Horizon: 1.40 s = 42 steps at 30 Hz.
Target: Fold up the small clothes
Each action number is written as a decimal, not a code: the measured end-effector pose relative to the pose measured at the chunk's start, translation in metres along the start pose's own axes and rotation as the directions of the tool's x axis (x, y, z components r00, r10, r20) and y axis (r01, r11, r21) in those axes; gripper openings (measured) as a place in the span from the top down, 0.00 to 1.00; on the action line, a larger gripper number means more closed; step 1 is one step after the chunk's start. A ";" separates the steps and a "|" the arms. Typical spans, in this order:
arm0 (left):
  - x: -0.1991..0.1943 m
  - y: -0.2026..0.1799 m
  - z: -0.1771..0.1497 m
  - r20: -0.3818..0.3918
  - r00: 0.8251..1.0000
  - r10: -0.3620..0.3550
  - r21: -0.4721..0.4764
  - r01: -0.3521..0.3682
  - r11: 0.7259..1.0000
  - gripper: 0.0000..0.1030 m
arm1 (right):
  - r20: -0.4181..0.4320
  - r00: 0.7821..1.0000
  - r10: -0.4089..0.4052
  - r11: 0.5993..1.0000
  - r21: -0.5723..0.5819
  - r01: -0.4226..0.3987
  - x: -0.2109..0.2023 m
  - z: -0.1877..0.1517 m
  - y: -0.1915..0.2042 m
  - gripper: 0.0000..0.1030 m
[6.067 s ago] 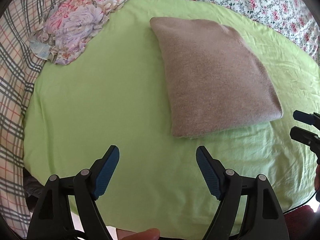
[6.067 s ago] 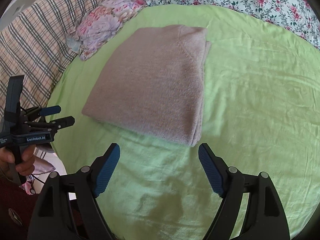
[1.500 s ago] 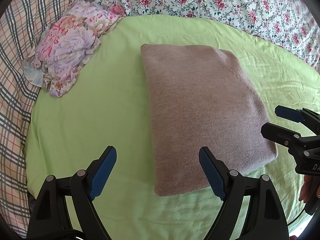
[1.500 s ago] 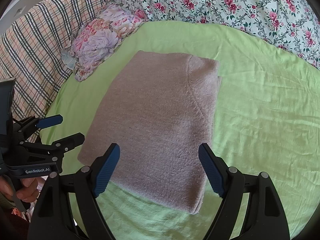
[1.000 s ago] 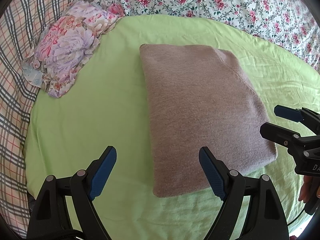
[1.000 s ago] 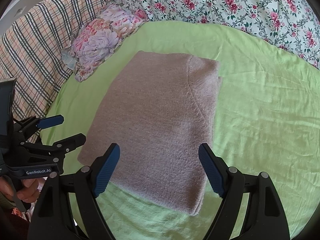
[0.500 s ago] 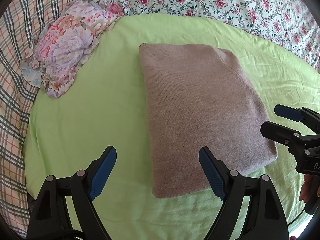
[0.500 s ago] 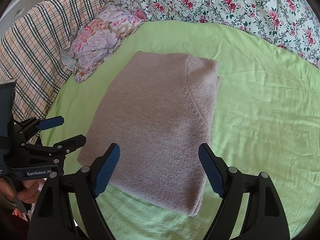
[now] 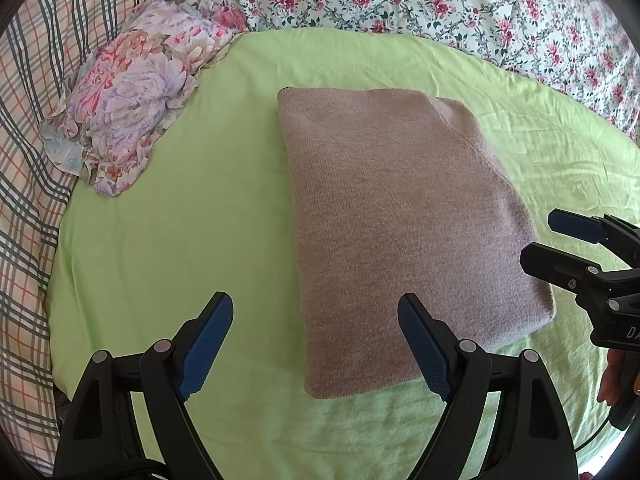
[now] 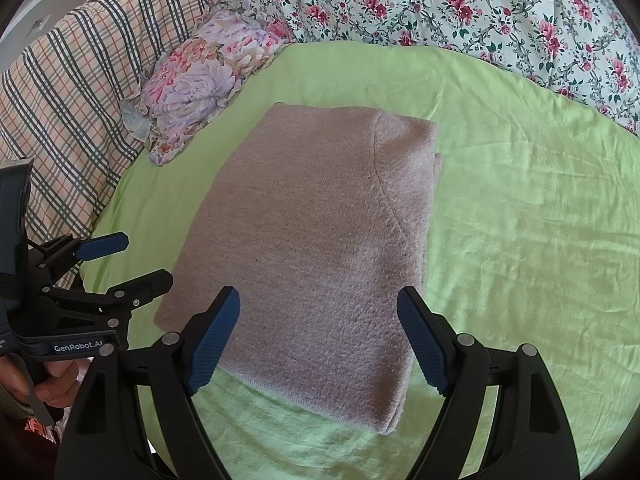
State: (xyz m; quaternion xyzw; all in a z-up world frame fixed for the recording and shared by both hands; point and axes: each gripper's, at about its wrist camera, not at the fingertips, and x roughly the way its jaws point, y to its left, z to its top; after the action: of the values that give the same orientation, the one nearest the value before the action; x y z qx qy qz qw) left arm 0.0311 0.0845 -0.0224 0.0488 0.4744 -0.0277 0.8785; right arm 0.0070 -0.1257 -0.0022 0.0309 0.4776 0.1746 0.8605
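A folded taupe knit sweater (image 9: 400, 224) lies flat on a light green sheet (image 9: 180, 220); it also shows in the right wrist view (image 10: 320, 248). My left gripper (image 9: 316, 340) is open and empty, over the sweater's near left corner. My right gripper (image 10: 320, 336) is open and empty, over the sweater's near edge. Each gripper shows in the other's view, the right one (image 9: 560, 236) at the sweater's right side and the left one (image 10: 120, 260) at its left side. Neither holds the cloth.
A folded floral garment (image 9: 136, 92) lies at the sheet's far left, also in the right wrist view (image 10: 204, 76). A plaid blanket (image 10: 68, 80) lies to the left. A rose-print bedspread (image 9: 440, 4) runs along the back.
Over six seconds both grippers moved forward over the sweater's near edge. In the last second almost nothing has moved.
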 end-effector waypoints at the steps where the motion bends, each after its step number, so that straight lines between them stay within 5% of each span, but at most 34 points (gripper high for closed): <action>1: 0.000 0.000 0.000 -0.001 1.000 -0.001 0.000 0.001 1.000 0.18 | 0.001 1.000 0.000 1.000 0.002 0.000 0.000 0.000 0.000 0.21; 42: 0.002 0.003 0.007 0.004 1.000 -0.004 -0.005 0.004 1.000 0.17 | 0.003 1.000 0.003 1.000 0.002 -0.003 -0.001 0.001 -0.002 0.21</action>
State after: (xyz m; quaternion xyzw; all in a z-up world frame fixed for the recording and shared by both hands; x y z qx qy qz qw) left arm 0.0380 0.0865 -0.0204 0.0456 0.4729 -0.0283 0.8795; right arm 0.0079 -0.1274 -0.0017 0.0329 0.4763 0.1755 0.8610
